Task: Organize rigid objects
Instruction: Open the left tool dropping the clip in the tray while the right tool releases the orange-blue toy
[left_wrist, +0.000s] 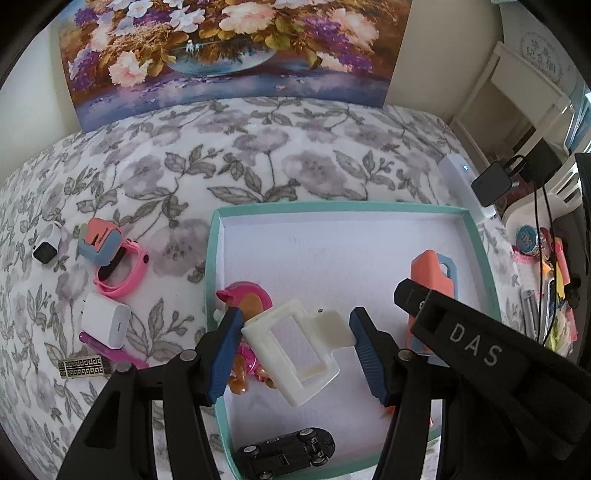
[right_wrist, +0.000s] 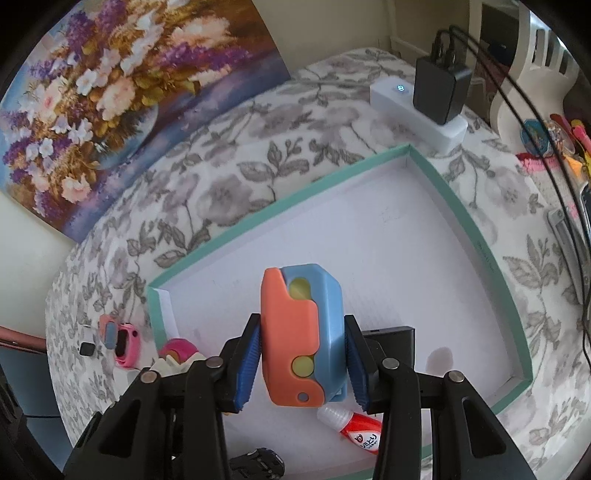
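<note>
teal-rimmed tray (left_wrist: 212, 266) lies under both grippers, on a floral cloth (left_wrist: 258, 155). left gripper (left_wrist: 293, 345) is clamped on a white plastic frame (left_wrist: 295, 350) above the tray; behind its left pad lies a pink toy figure (left_wrist: 247, 299), nearer the camera a black toy car (left_wrist: 288, 452). right gripper (right_wrist: 302, 354) is clamped on an orange-and-blue block (right_wrist: 299, 336) over the tray floor, with a red glue bottle (right_wrist: 354, 430) below its right finger. left of the tray lie a pink watch (left_wrist: 123, 275) and a white charger (left_wrist: 107, 325).
</note>
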